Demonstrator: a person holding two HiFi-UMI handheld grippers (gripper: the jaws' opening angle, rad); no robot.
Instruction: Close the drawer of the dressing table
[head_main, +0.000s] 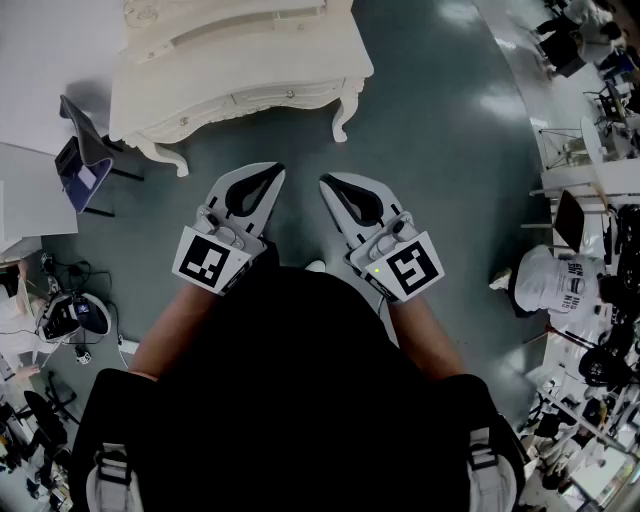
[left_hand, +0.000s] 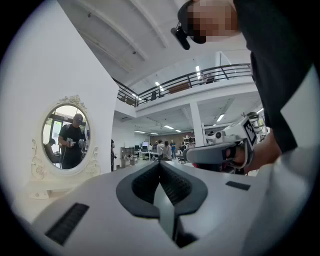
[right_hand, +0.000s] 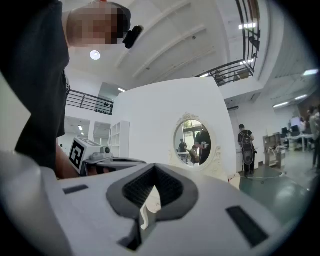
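Observation:
The white dressing table (head_main: 240, 70) stands on the grey floor ahead of me, with its drawer front (head_main: 240, 100) and small knobs facing me. I cannot tell how far the drawer stands out. Its oval mirror (left_hand: 65, 137) shows in the left gripper view, and the same mirror (right_hand: 192, 142) in the right gripper view. My left gripper (head_main: 278, 170) and right gripper (head_main: 324, 181) hang side by side at waist height, well short of the table. Both are shut and hold nothing. The left gripper (left_hand: 160, 164) has its jaws together, and so does the right gripper (right_hand: 154, 167).
A dark chair (head_main: 85, 150) stands left of the table, beside a white partition. Cables and gear (head_main: 60, 310) lie at the left. Cluttered desks (head_main: 590, 200) and a white torso figure (head_main: 560, 285) line the right. People (left_hand: 160, 149) stand far off in the hall.

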